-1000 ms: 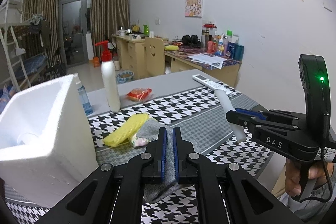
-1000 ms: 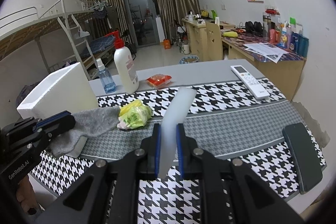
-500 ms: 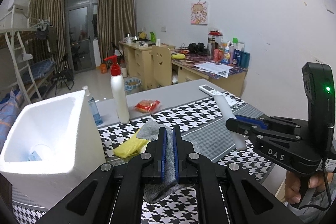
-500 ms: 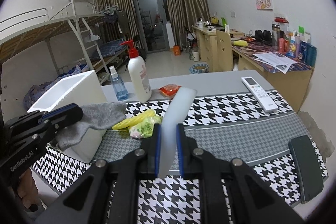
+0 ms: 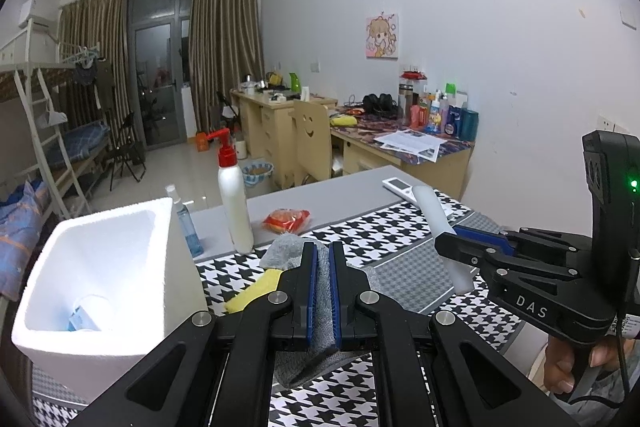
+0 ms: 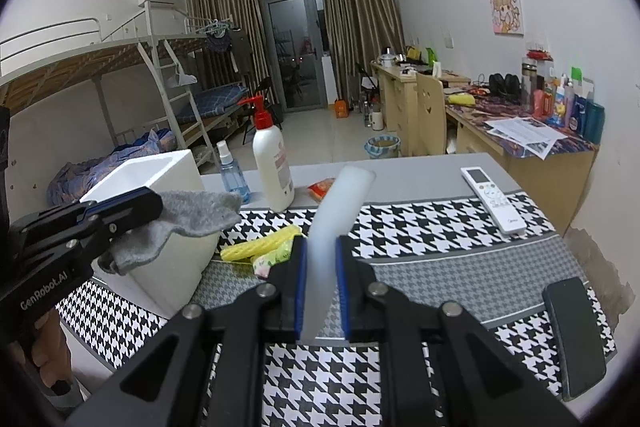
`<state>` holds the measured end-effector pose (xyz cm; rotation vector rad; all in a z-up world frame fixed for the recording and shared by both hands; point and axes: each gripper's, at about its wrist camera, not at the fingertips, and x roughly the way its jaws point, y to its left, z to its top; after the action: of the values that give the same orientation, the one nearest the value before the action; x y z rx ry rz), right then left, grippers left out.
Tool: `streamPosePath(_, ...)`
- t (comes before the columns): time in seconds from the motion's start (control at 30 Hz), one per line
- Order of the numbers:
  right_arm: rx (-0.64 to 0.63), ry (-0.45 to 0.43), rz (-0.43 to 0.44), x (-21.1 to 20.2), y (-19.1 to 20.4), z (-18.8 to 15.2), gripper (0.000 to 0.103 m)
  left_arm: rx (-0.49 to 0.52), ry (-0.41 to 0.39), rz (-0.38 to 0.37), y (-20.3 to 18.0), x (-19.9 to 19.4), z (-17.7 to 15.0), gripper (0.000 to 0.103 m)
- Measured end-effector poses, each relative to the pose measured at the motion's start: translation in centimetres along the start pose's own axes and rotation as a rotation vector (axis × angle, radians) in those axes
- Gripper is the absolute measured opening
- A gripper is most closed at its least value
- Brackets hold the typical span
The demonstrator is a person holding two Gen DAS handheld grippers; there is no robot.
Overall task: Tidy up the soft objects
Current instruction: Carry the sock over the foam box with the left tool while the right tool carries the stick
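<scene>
My left gripper [image 5: 323,255] is shut on a grey sock [image 5: 280,247] and holds it above the table, just right of the white foam box [image 5: 120,267]. The sock also shows in the right wrist view [image 6: 192,223], hanging in front of the box [image 6: 160,171]. My right gripper [image 6: 321,247] is shut on a white foam strip [image 6: 340,203] that sticks up; the strip also shows in the left wrist view [image 5: 436,223]. A yellow sponge [image 6: 260,247] and a small floral soft item [image 6: 276,257] lie on the houndstooth cloth.
A white pump bottle [image 6: 272,163], a blue spray bottle [image 6: 232,175] and a red snack packet [image 5: 286,221] stand behind. A remote control [image 6: 492,199] lies at the right, a dark phone [image 6: 572,335] near the front right edge. The box holds some items [image 5: 84,315].
Both grippers have risen with their loads. The left gripper has lifted the sock higher, so more of the box's inside now shows.
</scene>
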<state>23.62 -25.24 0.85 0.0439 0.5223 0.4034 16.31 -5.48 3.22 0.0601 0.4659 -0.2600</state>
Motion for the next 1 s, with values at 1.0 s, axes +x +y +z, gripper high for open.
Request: streamPosePath(1.0, -0.06, -0.05, 0.035, -0.5, 1.8, 2.6, 0.018, 0.002, -0.053, 0.037, 1.3, -0.9, 2.2, 0.006)
